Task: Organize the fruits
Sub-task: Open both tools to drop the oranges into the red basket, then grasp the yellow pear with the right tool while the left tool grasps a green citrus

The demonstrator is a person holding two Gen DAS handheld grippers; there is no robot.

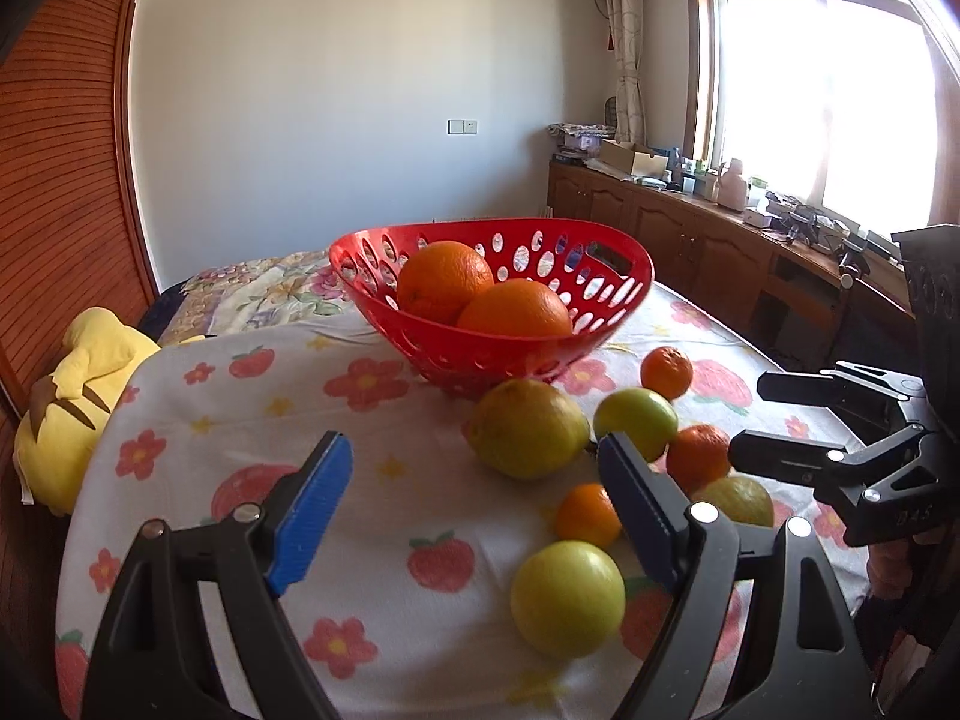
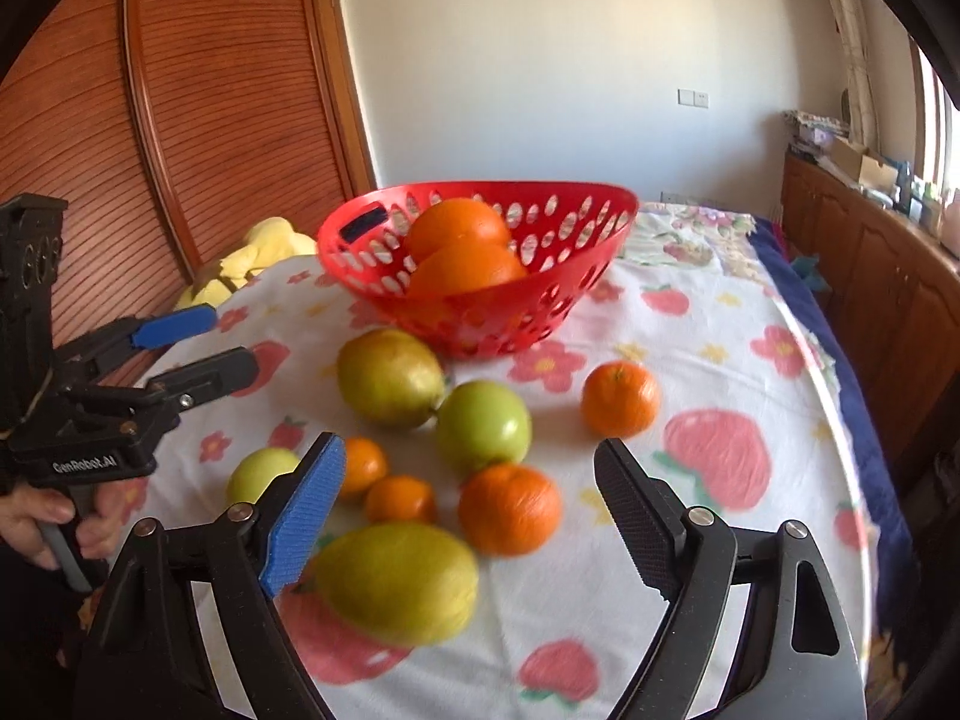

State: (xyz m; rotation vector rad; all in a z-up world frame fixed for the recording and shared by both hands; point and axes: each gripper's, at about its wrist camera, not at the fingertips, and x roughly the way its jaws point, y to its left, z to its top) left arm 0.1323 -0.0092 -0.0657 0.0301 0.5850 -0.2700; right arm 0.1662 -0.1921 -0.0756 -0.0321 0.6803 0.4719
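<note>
A red perforated basket (image 1: 606, 258) (image 2: 576, 294) stands mid-table and holds two large oranges (image 1: 444, 279) (image 2: 459, 225). In front of it lie loose fruits: a large yellow-green pear-like fruit (image 1: 528, 429) (image 2: 387, 375), green apples (image 1: 636, 420) (image 2: 483, 426), a yellow-green fruit (image 1: 567, 597) (image 2: 396, 582) and small tangerines (image 1: 666, 372) (image 2: 621, 399). My left gripper (image 1: 474, 492) is open and empty above the cloth, left of the fruits. My right gripper (image 2: 471, 510) is open and empty, hovering over the fruit cluster; it also shows in the left wrist view (image 1: 750, 420).
The table has a white cloth (image 1: 252, 420) printed with flowers and strawberries. A yellow plush toy (image 1: 72, 396) lies off the left edge by a wooden sliding door (image 2: 198, 90). A wooden cabinet (image 1: 690, 228) with clutter runs under the window at right.
</note>
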